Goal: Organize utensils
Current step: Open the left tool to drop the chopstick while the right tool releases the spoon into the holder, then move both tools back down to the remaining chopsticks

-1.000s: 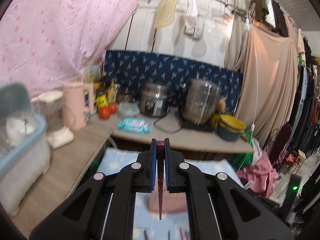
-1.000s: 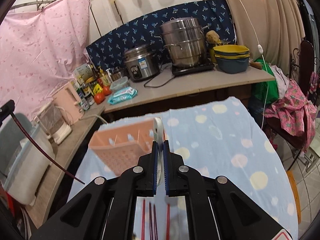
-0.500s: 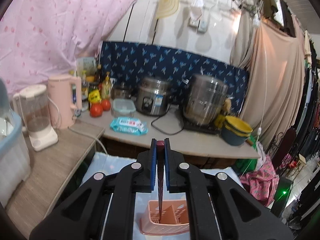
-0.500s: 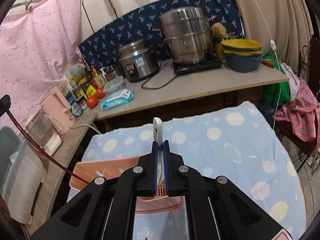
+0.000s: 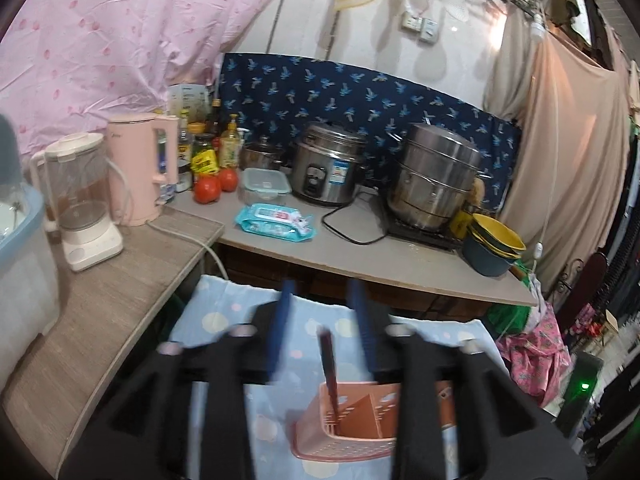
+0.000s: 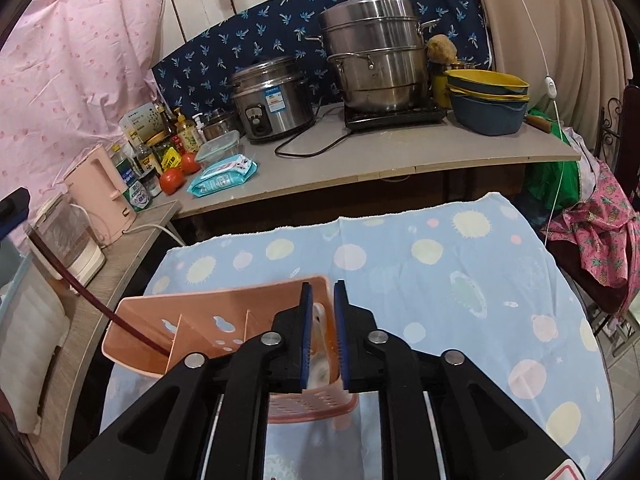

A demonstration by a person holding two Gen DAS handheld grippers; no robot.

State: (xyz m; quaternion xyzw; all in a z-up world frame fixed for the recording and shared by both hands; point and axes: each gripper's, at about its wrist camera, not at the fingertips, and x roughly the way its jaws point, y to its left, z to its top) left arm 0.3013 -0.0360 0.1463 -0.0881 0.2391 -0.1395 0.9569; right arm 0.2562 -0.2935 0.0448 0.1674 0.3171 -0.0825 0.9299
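Note:
A pink plastic utensil holder (image 6: 208, 326) with dividers stands on the blue dotted tablecloth; it also shows in the left wrist view (image 5: 360, 426). My left gripper (image 5: 322, 300) is open above it, blurred. A dark red chopstick (image 5: 330, 364) stands free in the holder's left compartment, leaning; it also shows in the right wrist view (image 6: 96, 306). My right gripper (image 6: 320, 292) is open over the holder's right end. A white spoon (image 6: 318, 344) sits between its jaws, down in the right compartment.
Behind the table a counter (image 6: 360, 160) carries a rice cooker (image 6: 272, 98), a steel steamer pot (image 6: 376, 52), stacked bowls (image 6: 488, 100), wipes, tomatoes and bottles. On the left a wooden shelf (image 5: 80, 320) carries a pink kettle (image 5: 140, 168) and a blender (image 5: 80, 200).
Both grippers have opened. The left one let go of the chopstick and the right one let go of the spoon; both utensils now rest in the holder.

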